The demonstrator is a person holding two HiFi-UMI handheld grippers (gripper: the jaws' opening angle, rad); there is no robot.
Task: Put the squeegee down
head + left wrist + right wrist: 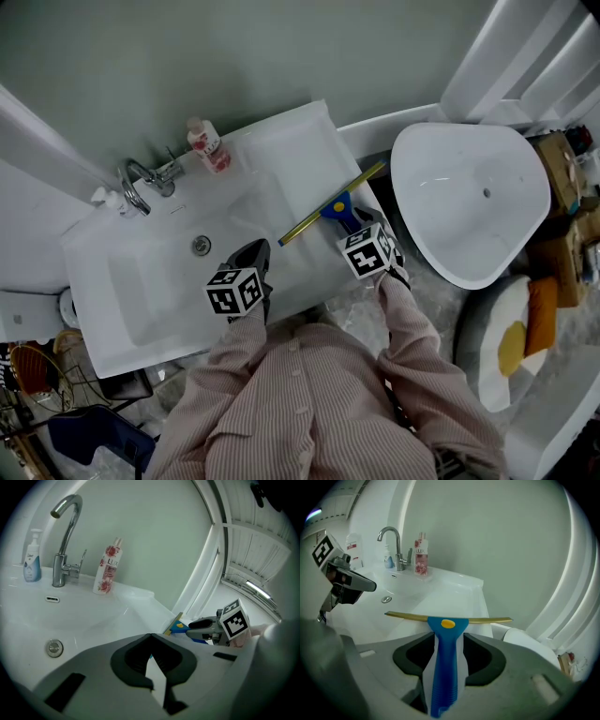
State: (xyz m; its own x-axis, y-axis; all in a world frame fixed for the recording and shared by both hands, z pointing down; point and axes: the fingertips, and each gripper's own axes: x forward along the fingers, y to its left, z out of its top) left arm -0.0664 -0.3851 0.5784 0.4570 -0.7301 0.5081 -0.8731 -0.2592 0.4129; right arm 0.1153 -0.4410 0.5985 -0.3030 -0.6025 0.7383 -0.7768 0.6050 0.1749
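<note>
On the sink's (309,141) right ledge the squeegee (443,667) seems to lie flat, its blue handle between the right gripper's (447,641) spread jaws, pads clear, so only backing away looks left; the left gripper (151,637) is pressed together, empty.

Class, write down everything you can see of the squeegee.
The squeegee has a ribbed blue plastic-looking handle with a yellow button and a long, thin, yellowish blade across its head. It seems to lie on the white sink's right-hand ledge. The handle runs between the right gripper's jaws, which stand apart with a gap on either side.
</note>
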